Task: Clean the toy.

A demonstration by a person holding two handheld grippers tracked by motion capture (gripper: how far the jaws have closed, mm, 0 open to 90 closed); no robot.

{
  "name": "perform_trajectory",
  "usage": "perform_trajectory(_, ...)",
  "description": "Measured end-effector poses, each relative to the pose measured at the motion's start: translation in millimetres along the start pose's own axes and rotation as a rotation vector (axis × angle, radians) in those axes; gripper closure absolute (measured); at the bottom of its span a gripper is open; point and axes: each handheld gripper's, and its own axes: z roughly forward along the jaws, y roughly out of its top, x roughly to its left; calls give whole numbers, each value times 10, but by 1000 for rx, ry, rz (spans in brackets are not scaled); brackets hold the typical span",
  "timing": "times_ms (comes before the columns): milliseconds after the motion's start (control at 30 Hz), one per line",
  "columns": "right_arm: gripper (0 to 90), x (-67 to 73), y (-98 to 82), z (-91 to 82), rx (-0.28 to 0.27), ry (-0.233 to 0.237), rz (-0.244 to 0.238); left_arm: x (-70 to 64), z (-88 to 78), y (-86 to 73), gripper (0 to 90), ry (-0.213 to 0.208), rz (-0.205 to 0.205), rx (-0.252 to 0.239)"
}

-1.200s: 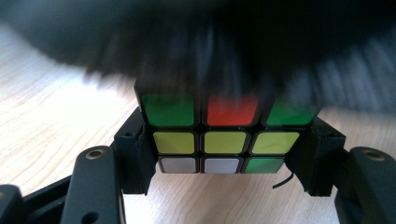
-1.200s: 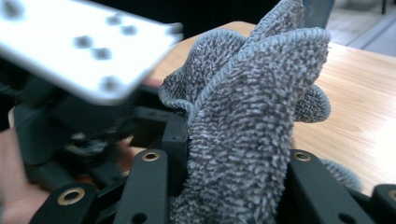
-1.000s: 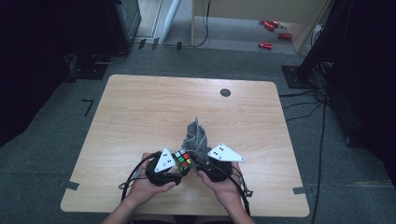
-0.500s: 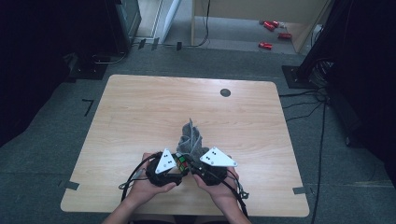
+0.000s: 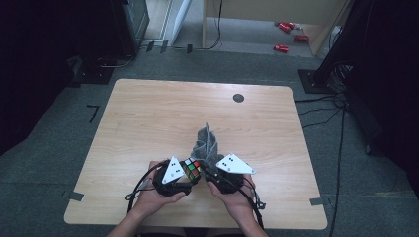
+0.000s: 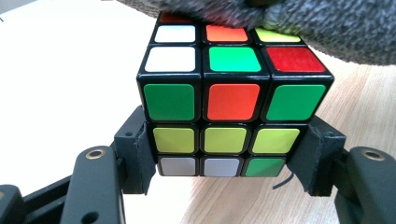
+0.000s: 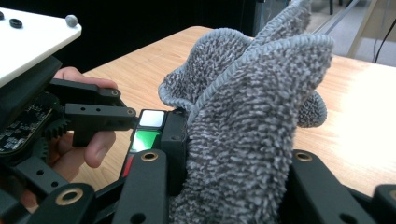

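Since a second ago the right claw (image 5: 211, 168), pinching the grey cloth (image 5: 206, 143), has closed in on the Rubik's cube (image 6: 232, 93) clamped in the left claw (image 5: 190, 170) above the worktop (image 5: 148, 113); cloth touches the cube's top face.

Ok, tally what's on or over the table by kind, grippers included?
Puzzle cube: 1
Grey cloth: 1
Grippers: 2, the left gripper and the right gripper
Total: 4
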Motion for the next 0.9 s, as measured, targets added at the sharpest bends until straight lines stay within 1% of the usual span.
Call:
perform_trajectory(33,652,37,0,4,2,7,-12,-7,10,-2,345,-2,1,3)
perform_trajectory(133,647,183,-9,36,-4,88,-47,-38,37,-9,345,-7,12,17)
perform_trajectory(167,647,246,-16,51,-2,103,-73,-46,41,-11,345,-7,19,21)
perform_trajectory(200,647,276,-20,60,0,100,-91,-49,42,-12,345,-6,21,22)
perform_trajectory(233,648,274,-20,64,1,99,-95,-47,41,-12,345,-6,19,21)
perform_trajectory(267,648,242,-18,63,0,103,-80,-45,37,-11,345,-6,16,15)
perform_trajectory(300,649,189,-16,59,-4,104,-53,-41,28,-10,345,-7,16,9)
perform_trajectory(333,651,110,-12,48,-6,78,-24,-37,19,-7,345,-9,19,6)
perform_trajectory(367,653,47,-10,36,-5,46,-7,-35,14,-6,345,-11,18,0)
perform_trajectory(400,653,-3,-9,25,-4,29,5,-30,4,-3,345,-14,15,-8)
perform_trajectory(433,654,-80,-7,6,-4,6,29,-24,-4,-1,345,-16,16,-15)
perform_trajectory(467,654,-131,-4,-8,-5,-5,44,-21,-11,0,345,-16,11,-22)
perform_trajectory(600,654,-241,8,-47,-15,-26,62,11,-43,1,345,-21,2,-45)
perform_trajectory(633,654,-259,8,-51,-15,-25,70,30,-56,0,345,-30,-8,-57)
perform_trajectory(667,655,-290,6,-55,-17,-17,88,47,-68,-2,345,-39,-15,-66)
perform_trajectory(733,661,-347,1,-58,-32,28,127,76,-90,-7,345,-53,-23,-83)
perform_trajectory(833,675,-402,5,-56,-77,153,171,112,-122,-19,345,-92,-32,-121)
perform_trajectory(900,682,-412,11,-58,-99,206,187,136,-145,-27,345,-119,-38,-145)
